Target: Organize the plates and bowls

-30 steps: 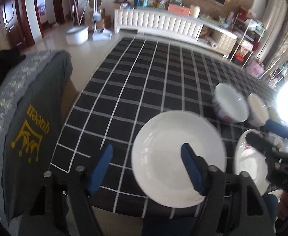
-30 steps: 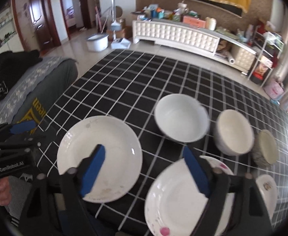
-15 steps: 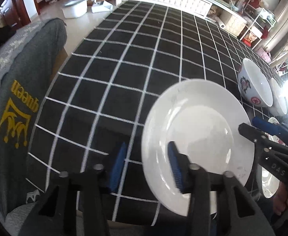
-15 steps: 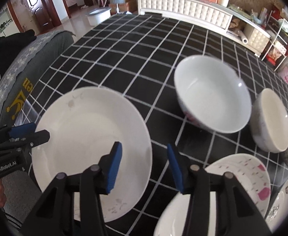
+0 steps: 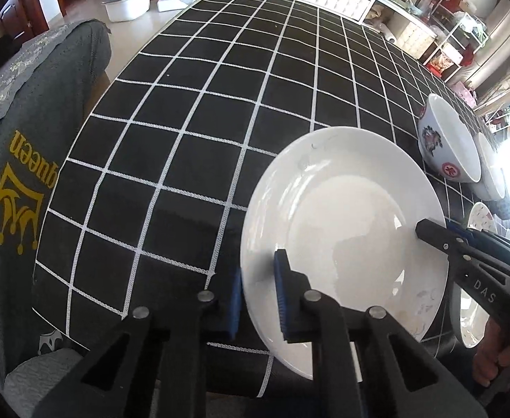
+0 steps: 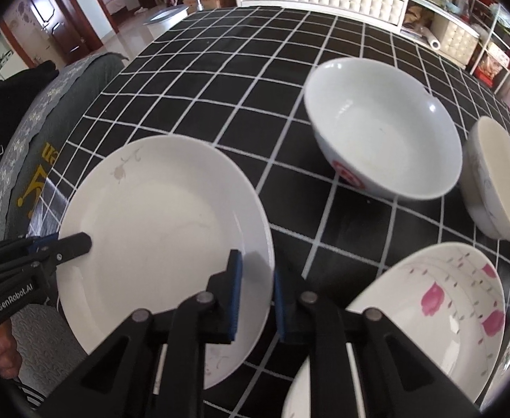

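Two grippers are set on one white plate [image 5: 342,237], at opposite edges of it. The left gripper [image 5: 258,296] straddles the near-left rim: one blue pad lies over the plate's upper face, the other is tucked outside and under the edge, and the jaws are closing with the rim between them. The right gripper [image 6: 255,296] is placed the same way on the plate's right rim, its jaws likewise closing, with the rim caught between the pads. Whether the pads are pressed fully home cannot be told for certain, but contact appears made on both sides.

The relation that matters is that the plate lies directly between the two sets of tongs, straight ahead of and below each, so neither hand is nearer than the other. Being round, the plate has no long axis; the line that counts runs from one grip to the other, and an even lift by both is judged to be needed to keep it level.

Just right of the right gripper a floral plate [image 6: 429,313] with pink flowers is seen, apparently stacked on another plate. A sideways carry that way would have to clear its rim. Farther ahead, a large white bowl [image 6: 383,139] with a red mark stands, and beside it a smaller cream bowl [image 6: 499,177]. To the far left, beyond the checked tablecloth [image 5: 220,104], a grey cloth with gold lettering [image 5: 21,181] is draped, well apart from the grip.
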`<control>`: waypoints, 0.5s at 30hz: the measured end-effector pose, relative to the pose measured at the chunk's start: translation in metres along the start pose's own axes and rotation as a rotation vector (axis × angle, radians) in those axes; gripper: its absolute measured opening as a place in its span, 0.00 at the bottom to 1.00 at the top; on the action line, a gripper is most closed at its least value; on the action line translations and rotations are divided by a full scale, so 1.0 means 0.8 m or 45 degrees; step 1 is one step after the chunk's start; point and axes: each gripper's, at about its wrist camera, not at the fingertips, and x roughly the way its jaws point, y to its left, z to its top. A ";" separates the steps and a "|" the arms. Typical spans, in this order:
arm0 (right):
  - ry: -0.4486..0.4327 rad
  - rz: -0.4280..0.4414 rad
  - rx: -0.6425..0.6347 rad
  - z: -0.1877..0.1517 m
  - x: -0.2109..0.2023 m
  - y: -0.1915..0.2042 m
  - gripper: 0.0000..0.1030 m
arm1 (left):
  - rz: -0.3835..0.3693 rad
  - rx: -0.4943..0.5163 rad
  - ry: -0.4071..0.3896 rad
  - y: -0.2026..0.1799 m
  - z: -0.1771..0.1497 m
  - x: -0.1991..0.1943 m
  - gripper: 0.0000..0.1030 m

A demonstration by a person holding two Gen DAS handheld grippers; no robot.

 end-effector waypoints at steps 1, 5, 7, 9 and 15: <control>0.001 -0.002 0.004 -0.001 -0.001 0.000 0.19 | 0.004 0.008 -0.004 -0.001 -0.001 -0.002 0.15; -0.009 -0.003 0.022 0.000 -0.004 0.000 0.19 | 0.008 0.027 -0.024 -0.006 0.000 -0.007 0.15; -0.007 -0.002 0.021 0.002 -0.002 0.001 0.19 | 0.006 0.024 -0.024 -0.005 0.001 -0.007 0.15; 0.001 0.006 0.024 0.003 0.000 0.000 0.19 | 0.004 0.017 -0.020 -0.003 0.002 -0.005 0.15; 0.016 0.021 0.030 -0.001 0.006 0.000 0.19 | -0.002 -0.015 0.001 0.002 0.000 0.000 0.14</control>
